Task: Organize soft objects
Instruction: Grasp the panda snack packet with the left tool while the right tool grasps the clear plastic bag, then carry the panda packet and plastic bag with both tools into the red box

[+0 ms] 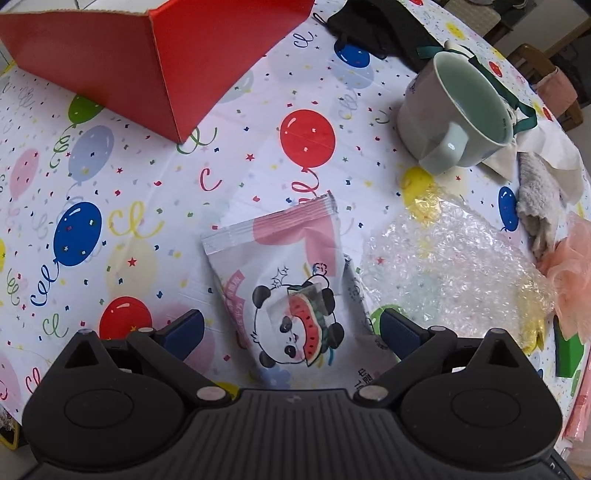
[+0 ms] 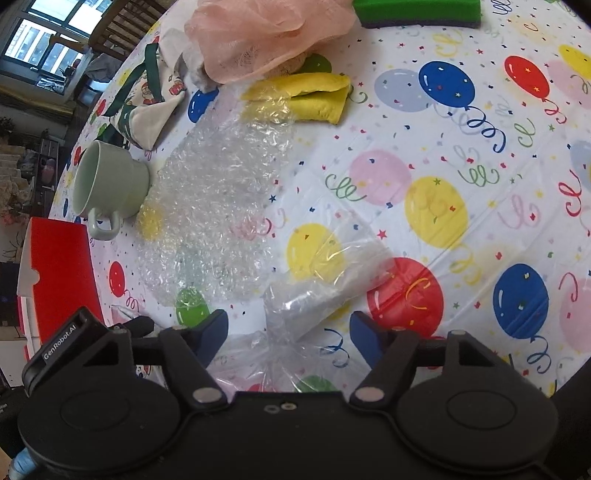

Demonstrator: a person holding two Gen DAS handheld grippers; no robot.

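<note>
A white and pink snack pouch (image 1: 280, 266) printed with a panda lies flat on the balloon tablecloth (image 1: 110, 192). My left gripper (image 1: 291, 328) hangs over its lower half, open, one blue finger on each side and neither pressing it. In the right wrist view a crumpled clear plastic bag (image 2: 321, 284) lies between the fingers of my right gripper (image 2: 290, 336), which is open with gaps on both sides. A sheet of bubble wrap (image 2: 218, 206) is spread beyond it; it also appears right of the pouch as bubble wrap (image 1: 454, 266). A red box (image 1: 166, 55) stands at the far left.
A pale green mug (image 1: 458, 114) stands behind the bubble wrap. Near it lie a black cloth (image 1: 369, 26), a grey fluffy cloth (image 1: 532, 206) and a printed cloth (image 2: 147, 110). A pink mesh pouf (image 2: 266, 33), yellow cloth (image 2: 314, 96) and green sponge (image 2: 417, 11) lie farther off.
</note>
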